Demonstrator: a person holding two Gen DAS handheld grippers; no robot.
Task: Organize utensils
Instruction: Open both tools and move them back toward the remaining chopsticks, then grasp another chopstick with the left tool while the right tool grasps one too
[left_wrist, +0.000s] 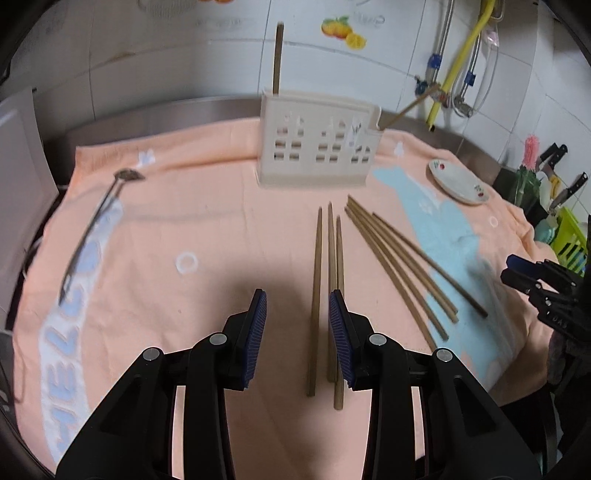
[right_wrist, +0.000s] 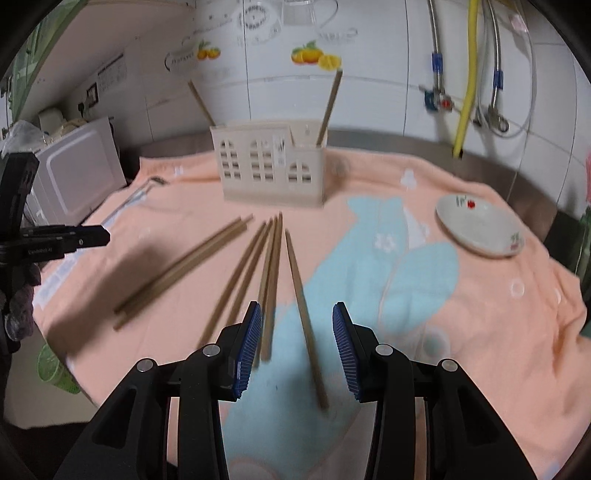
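Observation:
A cream utensil holder (left_wrist: 316, 142) (right_wrist: 271, 166) stands at the back of the peach towel with two chopsticks upright in it (left_wrist: 277, 59) (right_wrist: 330, 103). Several wooden chopsticks lie loose on the towel in two groups (left_wrist: 317, 295) (left_wrist: 402, 266) (right_wrist: 177, 273) (right_wrist: 306, 317). A metal spoon (left_wrist: 92, 225) (right_wrist: 144, 188) lies at the left. My left gripper (left_wrist: 297, 310) is open, low over the towel, with one chopstick between its fingers. My right gripper (right_wrist: 297, 323) is open over a single chopstick; it also shows at the right of the left wrist view (left_wrist: 517, 273).
A white dish (left_wrist: 458, 181) (right_wrist: 480, 225) sits on the towel at the right. A white appliance (right_wrist: 74, 173) stands at the left. Knives in a block (left_wrist: 554, 177) and a green rack (left_wrist: 570, 240) stand past the right edge. Pipes and hoses (right_wrist: 467, 74) run down the tiled wall.

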